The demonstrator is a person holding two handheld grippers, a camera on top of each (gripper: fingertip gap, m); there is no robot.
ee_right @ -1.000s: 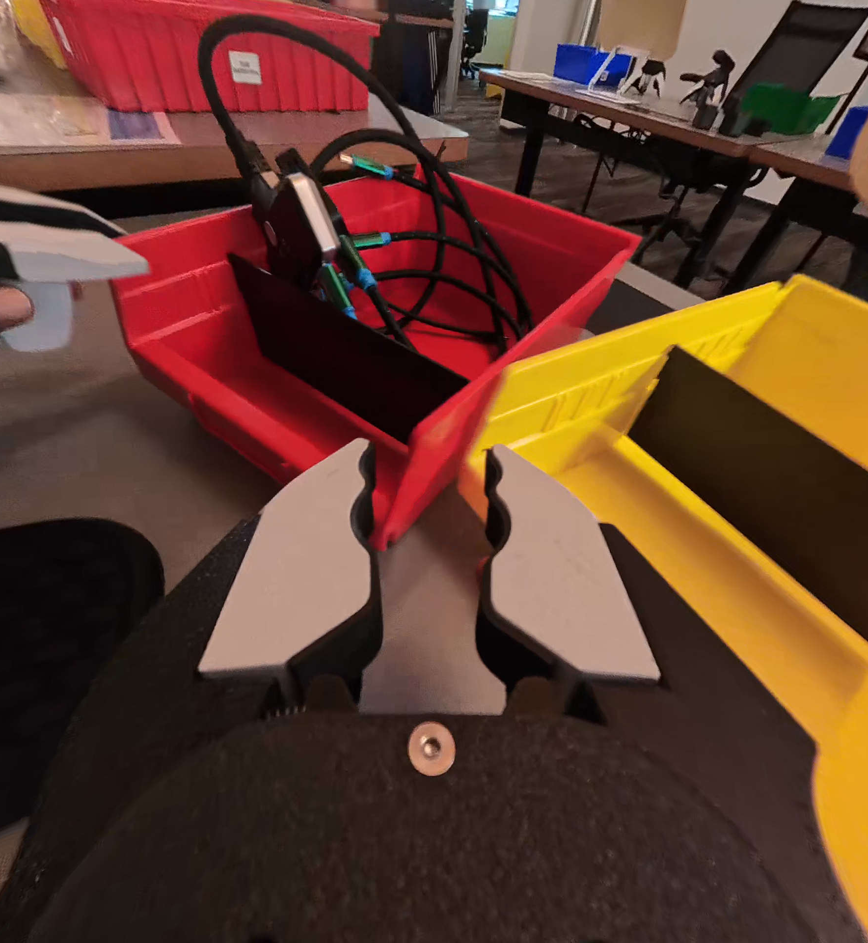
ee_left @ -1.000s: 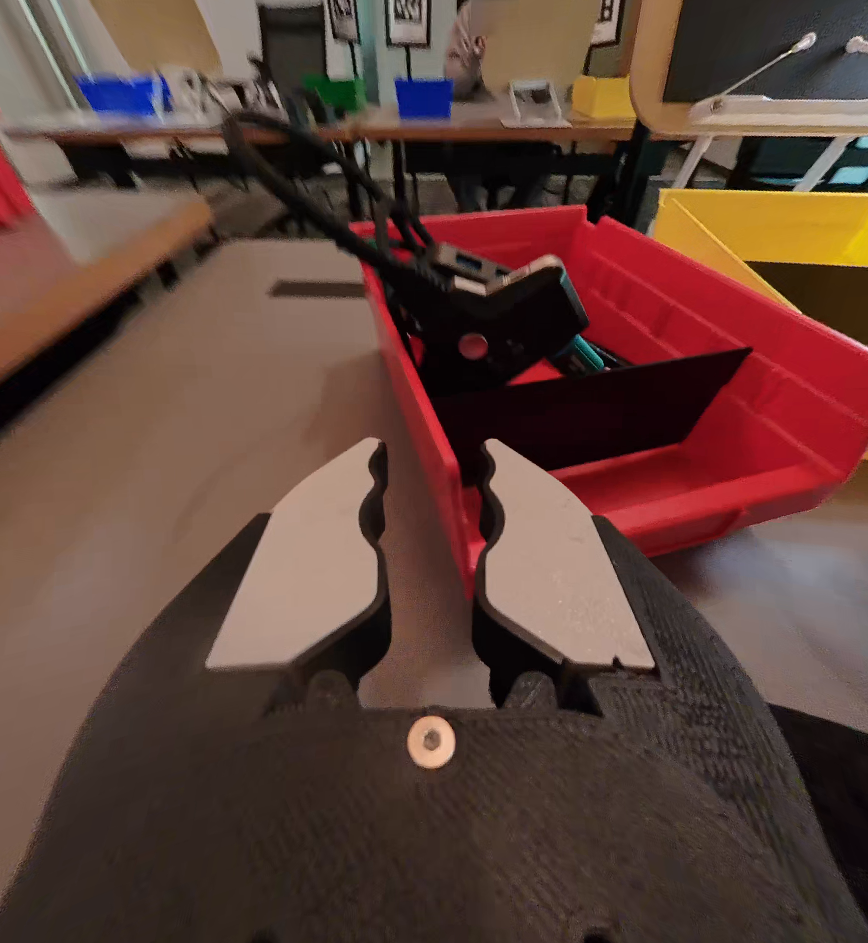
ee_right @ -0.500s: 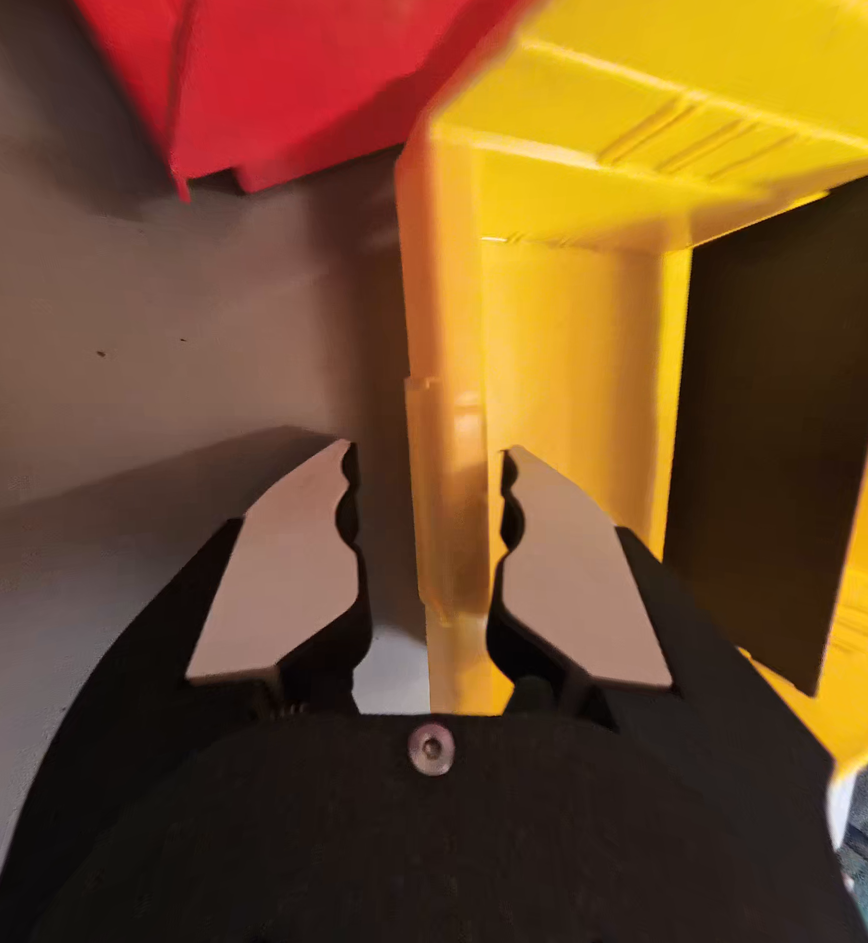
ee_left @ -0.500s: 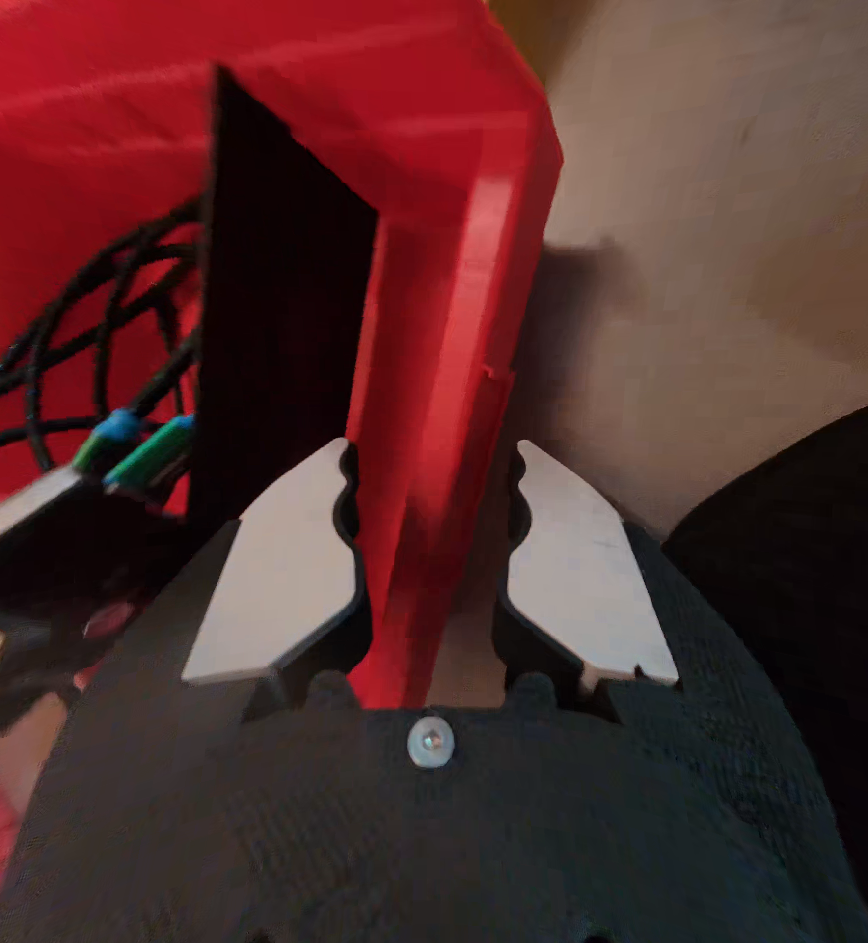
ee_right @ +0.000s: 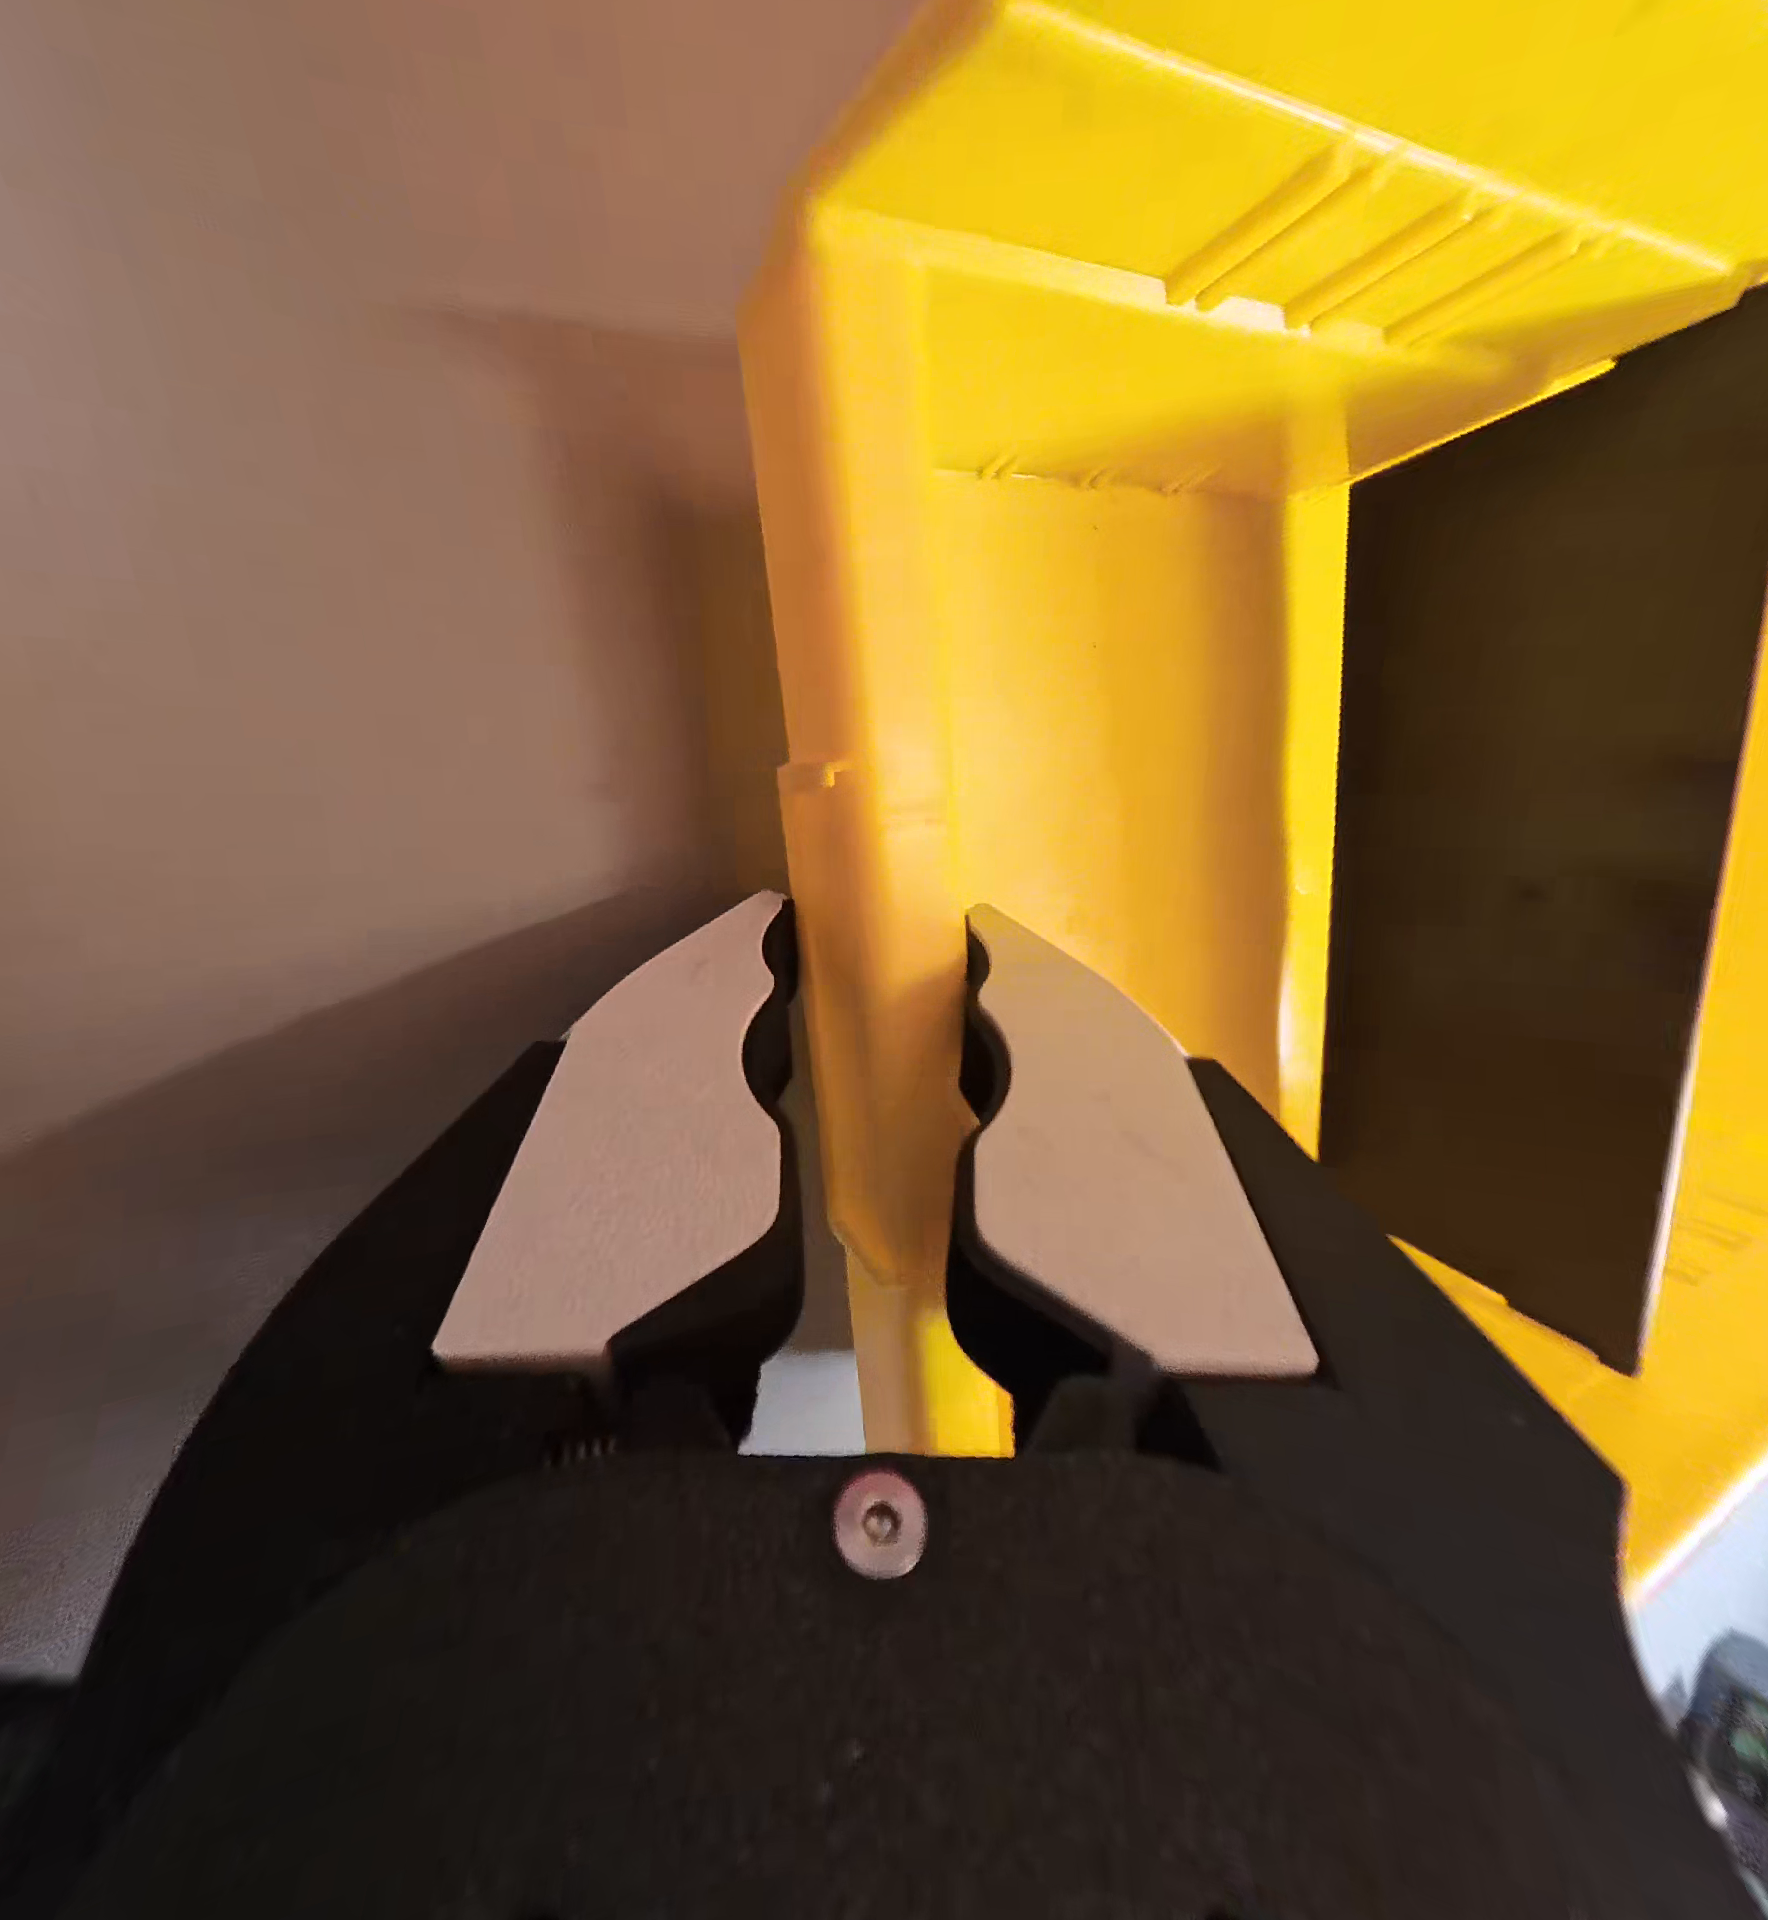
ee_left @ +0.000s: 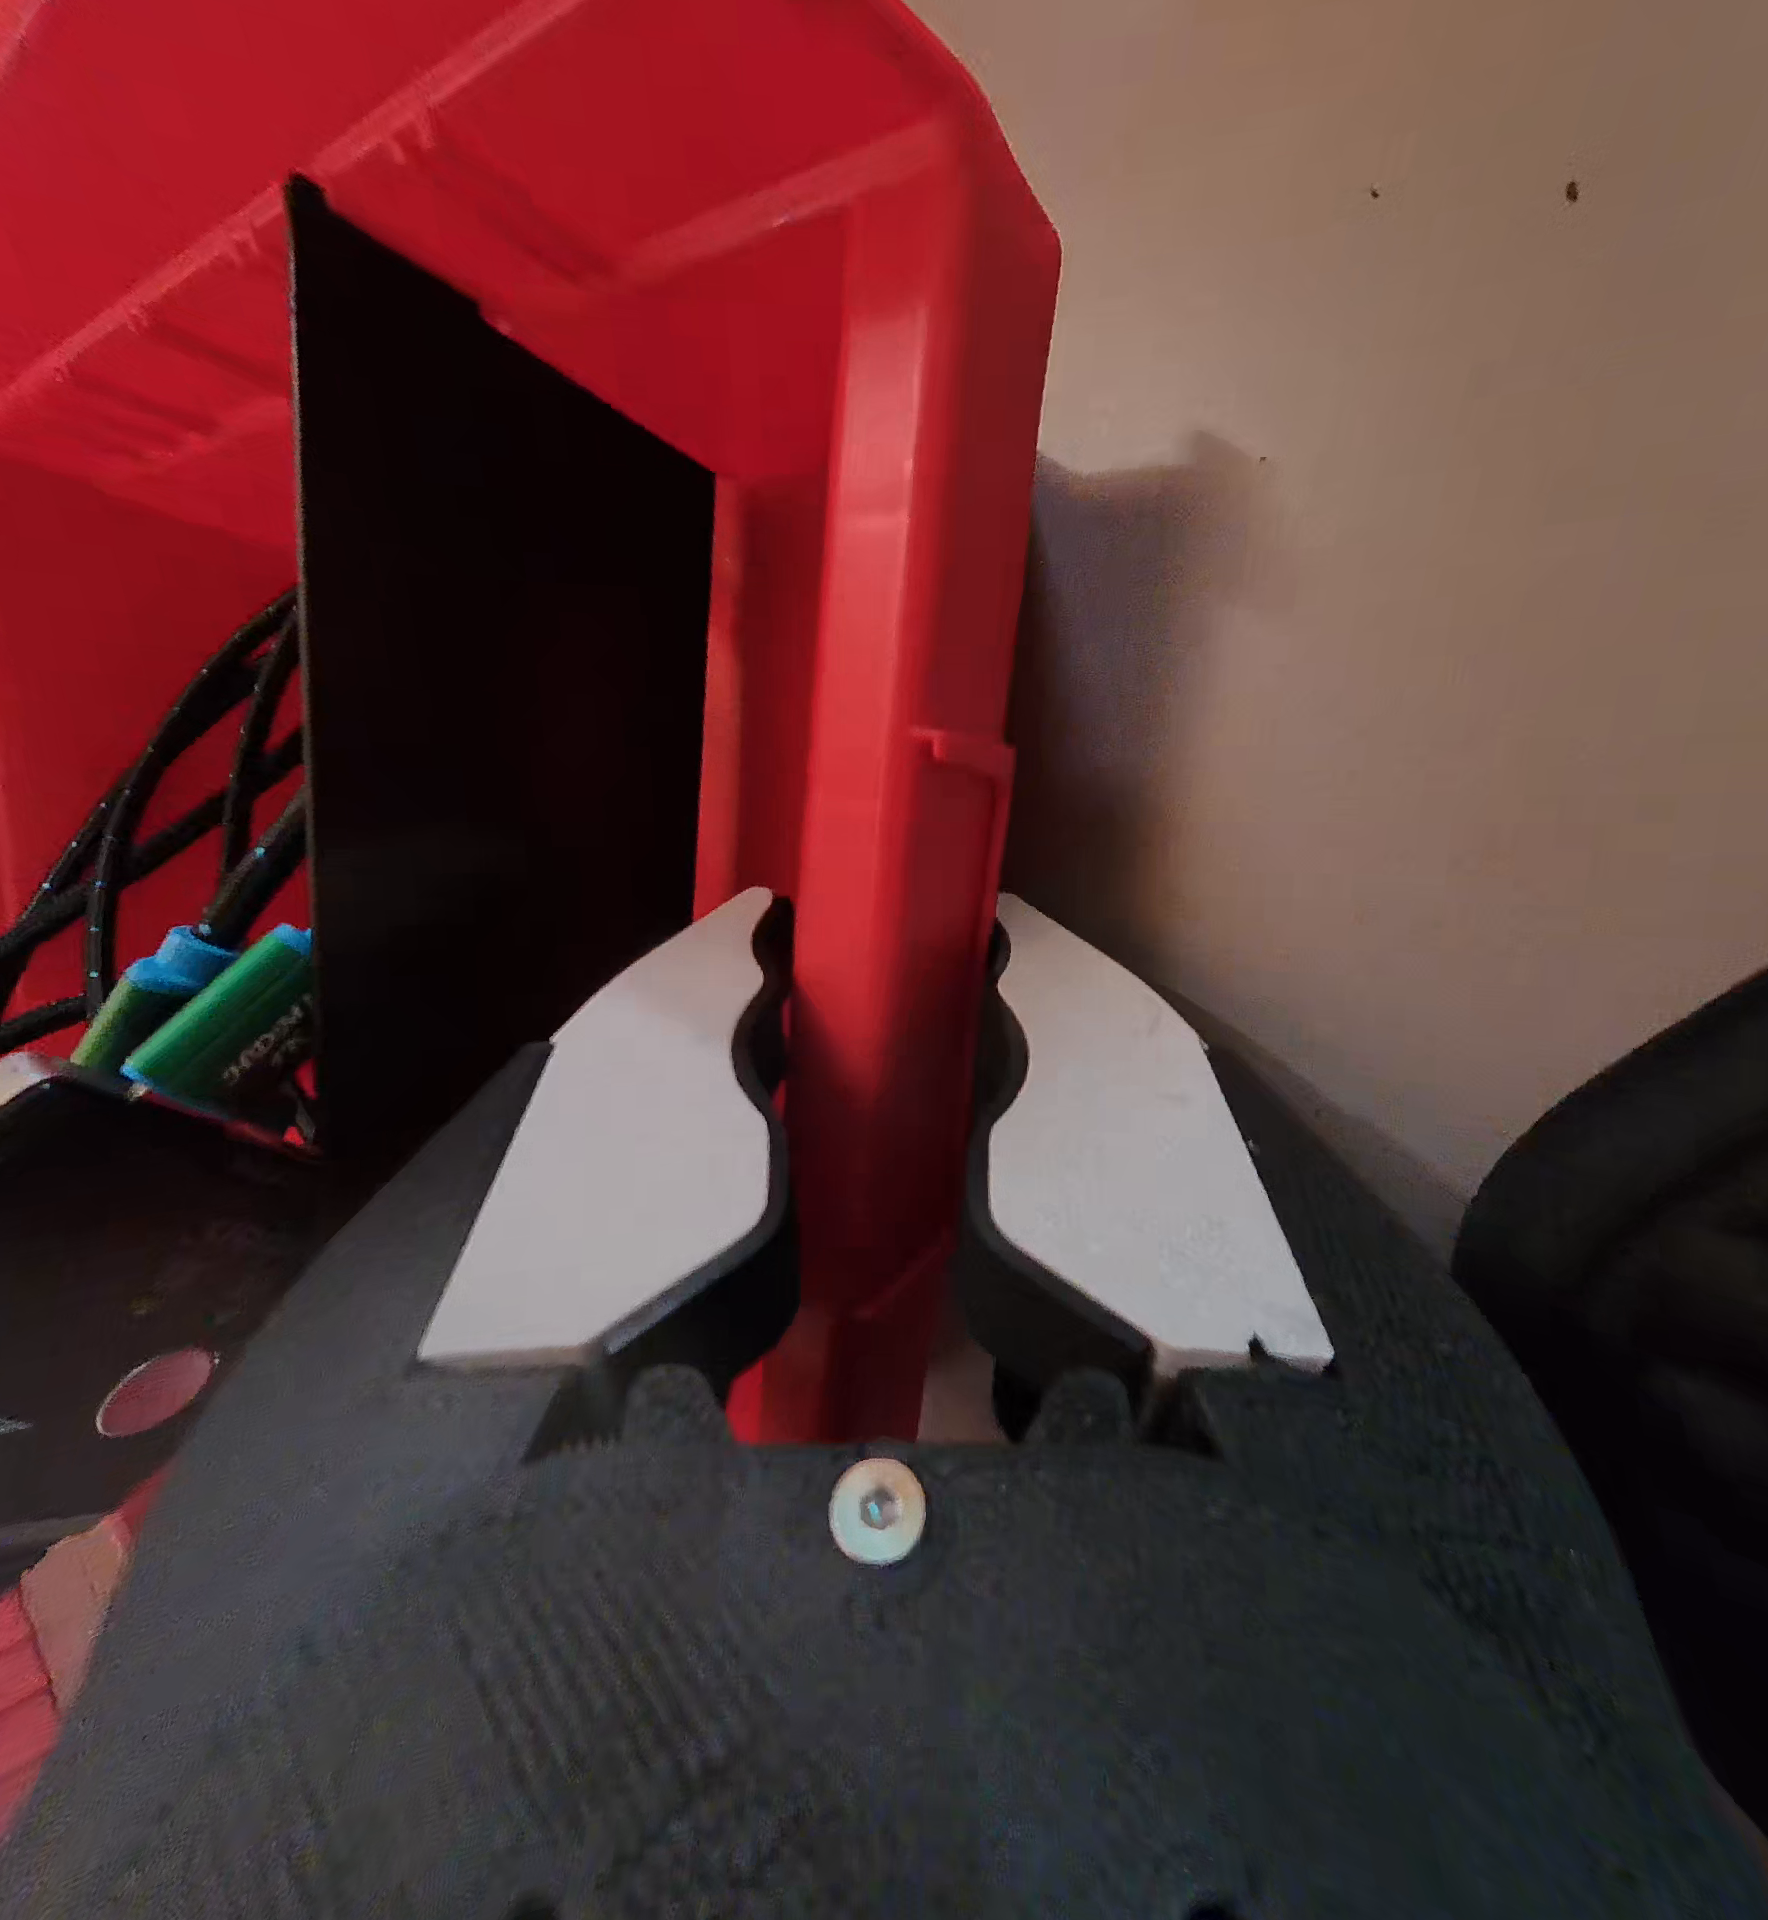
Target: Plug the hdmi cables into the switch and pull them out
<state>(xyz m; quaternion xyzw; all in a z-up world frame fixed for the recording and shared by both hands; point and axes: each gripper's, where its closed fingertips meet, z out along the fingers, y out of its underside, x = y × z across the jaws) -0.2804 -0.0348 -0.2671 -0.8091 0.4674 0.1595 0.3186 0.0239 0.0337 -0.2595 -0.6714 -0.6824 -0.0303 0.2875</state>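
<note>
- On the far left, inside the red bin (ee_left: 890, 520), I see the black switch (ee_left: 80, 1195). It sits behind the black divider (ee_left: 506, 727). The hdmi cables (ee_left: 184, 727) are there too, and two green plugs (ee_left: 215, 1023) look stuck into the switch already.
- My left gripper (ee_left: 885, 920) has its fingers (ee_left: 631, 1122) squeezed narrow on the red bin's side wall. One finger is inside and one is outside.
- My right gripper (ee_right: 875, 914) does the same on the side wall of the yellow bin (ee_right: 1119, 436). I see only a dark divider (ee_right: 1545, 831) in that bin.
- I think I am moving both bins on the worktop (ee_left: 1431, 520) to set up.
- To do it well, I should slide them slowly and flat. If the red bin tips, the switch may slip.
</note>
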